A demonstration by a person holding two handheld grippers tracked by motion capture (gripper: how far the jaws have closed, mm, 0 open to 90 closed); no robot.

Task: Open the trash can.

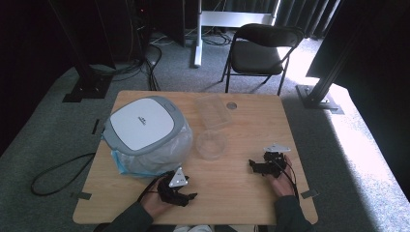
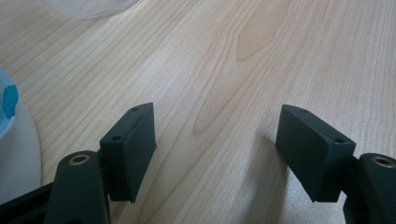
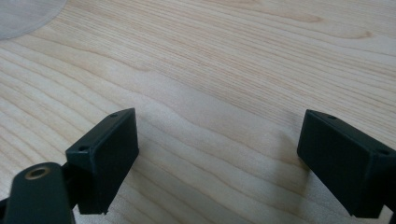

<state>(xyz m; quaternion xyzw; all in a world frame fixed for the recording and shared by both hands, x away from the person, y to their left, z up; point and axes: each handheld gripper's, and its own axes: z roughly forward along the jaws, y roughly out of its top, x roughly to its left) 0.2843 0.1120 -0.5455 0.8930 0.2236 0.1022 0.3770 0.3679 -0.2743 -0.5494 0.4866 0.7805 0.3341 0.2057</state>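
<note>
On the wooden table point(image 1: 241, 121) sits a white and grey lidded bin point(image 1: 141, 126) lined with a clear bag, at the left. A clear round bowl point(image 1: 211, 144) stands in the middle, and a clear rectangular container point(image 1: 212, 110) lies behind it. My left gripper point(image 1: 186, 195) rests near the front edge, below the bin, open with bare wood between its jaws point(image 2: 217, 135). My right gripper point(image 1: 252, 166) rests at the right, right of the bowl, also open over bare wood point(image 3: 219, 140). The bowl's rim point(image 2: 88, 5) shows at the top left of the left gripper view.
A black folding chair point(image 1: 261, 50) stands beyond the table's far edge. Cables point(image 1: 58, 174) trail on the carpet at the left. Dark frame posts point(image 1: 324, 63) stand at both back corners. A small round hole point(image 1: 231, 105) marks the tabletop near the back.
</note>
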